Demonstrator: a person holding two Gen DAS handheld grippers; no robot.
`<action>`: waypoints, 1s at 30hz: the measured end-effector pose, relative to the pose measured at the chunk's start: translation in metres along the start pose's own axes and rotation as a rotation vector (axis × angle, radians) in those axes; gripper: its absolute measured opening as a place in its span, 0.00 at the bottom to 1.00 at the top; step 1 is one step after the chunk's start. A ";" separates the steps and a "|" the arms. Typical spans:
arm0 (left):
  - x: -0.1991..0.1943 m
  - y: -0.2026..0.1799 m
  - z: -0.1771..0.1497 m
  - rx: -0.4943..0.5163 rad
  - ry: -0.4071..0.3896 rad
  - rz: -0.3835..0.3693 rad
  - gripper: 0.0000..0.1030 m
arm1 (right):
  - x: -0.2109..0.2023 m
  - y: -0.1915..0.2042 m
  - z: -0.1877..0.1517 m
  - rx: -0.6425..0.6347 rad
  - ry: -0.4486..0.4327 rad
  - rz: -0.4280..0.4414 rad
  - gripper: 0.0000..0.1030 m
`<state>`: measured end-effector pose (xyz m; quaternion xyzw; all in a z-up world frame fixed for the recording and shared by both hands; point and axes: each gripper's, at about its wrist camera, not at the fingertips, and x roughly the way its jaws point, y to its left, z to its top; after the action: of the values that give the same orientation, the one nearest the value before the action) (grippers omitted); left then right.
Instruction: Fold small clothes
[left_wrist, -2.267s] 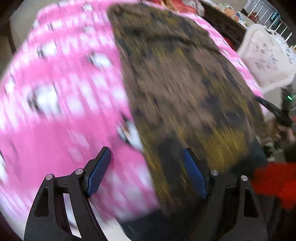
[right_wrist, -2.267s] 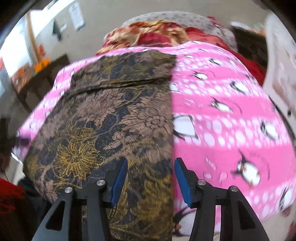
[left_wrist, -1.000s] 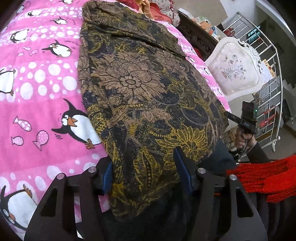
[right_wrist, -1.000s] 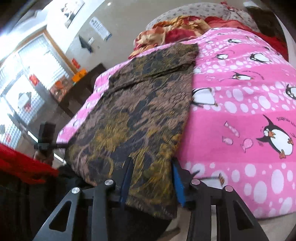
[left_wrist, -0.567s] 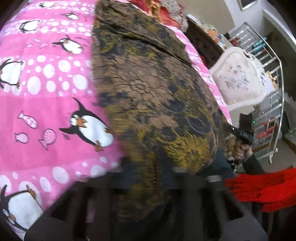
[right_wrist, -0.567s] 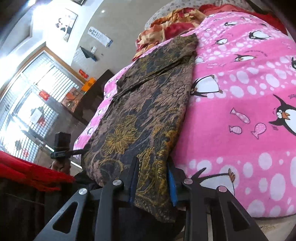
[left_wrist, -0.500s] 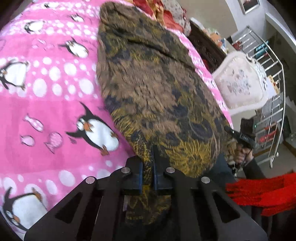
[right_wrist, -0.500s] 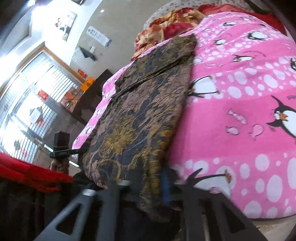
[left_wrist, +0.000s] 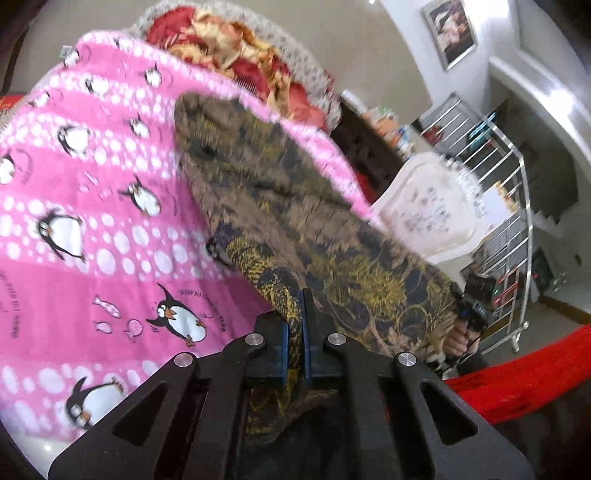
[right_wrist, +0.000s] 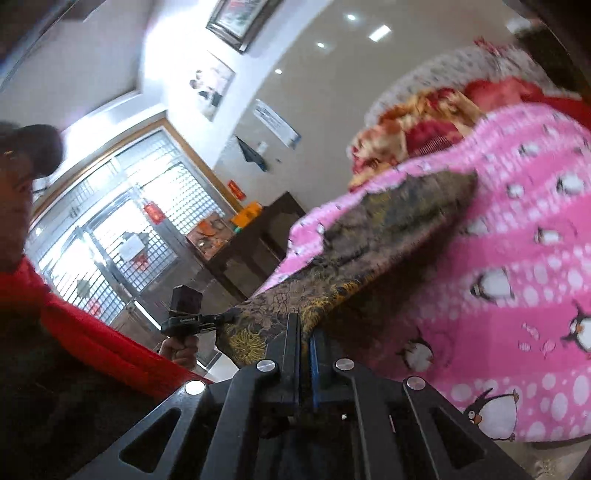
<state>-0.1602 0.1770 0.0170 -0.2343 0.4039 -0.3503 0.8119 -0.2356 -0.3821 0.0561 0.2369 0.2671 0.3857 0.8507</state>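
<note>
Since a second ago both grippers have closed on the near edge of the brown and gold patterned cloth (left_wrist: 295, 206) and lifted it off the pink penguin blanket (left_wrist: 92, 221), where it earlier lay flat with the jaws standing open on either side of its hem. Now the left gripper (left_wrist: 294, 332) has its jaws pressed together on a bunched fold of the cloth, which runs straight out from between the blue pads, rises ahead of them and stretches away to its far end, which rests on the blanket near the red and gold bedding (left_wrist: 236, 48). A loose flap of the cloth hangs down below the jaws. To the right of the left jaws, the right gripper (left_wrist: 476, 295) shows at the cloth's other near corner, with a hand (left_wrist: 456, 338) below it. In the right wrist view the right gripper (right_wrist: 304, 332) is likewise clamped shut on the cloth (right_wrist: 388, 229), whose edge leaves the pads and climbs ahead and to the right towards the far end of the blanket (right_wrist: 535, 240). To the left of those jaws, the left gripper (right_wrist: 221, 318) pinches the opposite corner, so the near edge hangs taut between the two, clear of the blanket beneath it. Right of the right jaws lies bare blanket.
</note>
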 end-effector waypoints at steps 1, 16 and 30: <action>-0.009 -0.001 0.000 -0.008 -0.013 -0.022 0.04 | -0.007 0.007 0.004 -0.010 -0.022 -0.003 0.03; 0.017 0.027 -0.007 -0.054 0.083 -0.034 0.04 | 0.019 -0.047 -0.001 0.103 0.190 -0.405 0.36; 0.016 0.037 -0.010 -0.083 0.091 -0.010 0.04 | 0.041 -0.068 -0.110 0.254 0.307 -0.134 0.27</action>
<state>-0.1475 0.1881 -0.0213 -0.2534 0.4535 -0.3478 0.7805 -0.2463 -0.3684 -0.0783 0.2622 0.4553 0.3232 0.7870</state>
